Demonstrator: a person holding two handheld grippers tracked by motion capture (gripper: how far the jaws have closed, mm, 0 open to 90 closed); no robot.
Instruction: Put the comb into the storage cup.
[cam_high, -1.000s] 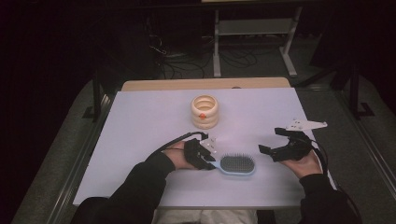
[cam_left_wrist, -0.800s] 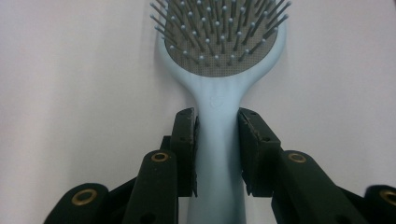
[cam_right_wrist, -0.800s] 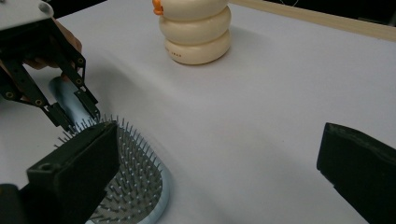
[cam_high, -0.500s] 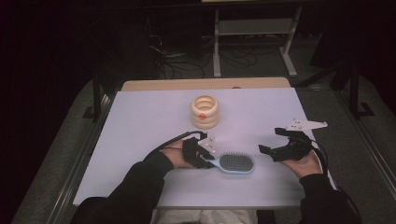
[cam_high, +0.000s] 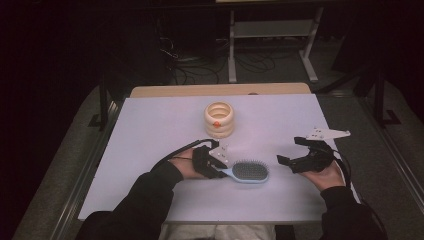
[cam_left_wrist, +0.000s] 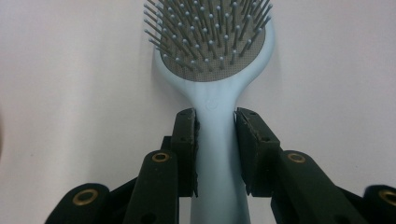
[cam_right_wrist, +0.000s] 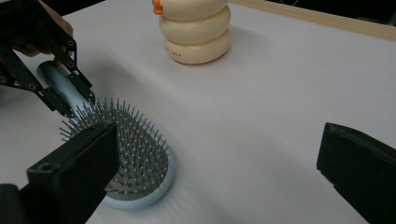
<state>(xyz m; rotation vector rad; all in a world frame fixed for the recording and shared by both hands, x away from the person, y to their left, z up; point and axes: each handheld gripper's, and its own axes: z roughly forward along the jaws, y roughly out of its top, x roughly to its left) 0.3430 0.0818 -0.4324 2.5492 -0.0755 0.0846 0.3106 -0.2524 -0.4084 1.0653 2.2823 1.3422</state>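
Note:
A light blue hairbrush (cam_high: 250, 172) lies bristles up on the white table (cam_high: 150, 130), near the front middle. My left gripper (cam_high: 221, 171) is shut on its handle; in the left gripper view the two pads press the handle's sides just below the brush head (cam_left_wrist: 212, 42). My right gripper (cam_high: 290, 150) hovers to the right of the brush, open, with nothing between its jaws. In the right gripper view the brush (cam_right_wrist: 135, 154) lies beside the left jaw, with the left gripper (cam_right_wrist: 77, 105) on its handle farther off.
A cream stack of rings (cam_high: 219, 120) with a small orange mark stands behind the brush at mid table, also in the right gripper view (cam_right_wrist: 195, 30). A wooden strip (cam_high: 220, 90) runs along the table's far edge. Cables and a metal stand (cam_high: 270, 35) lie on the floor beyond.

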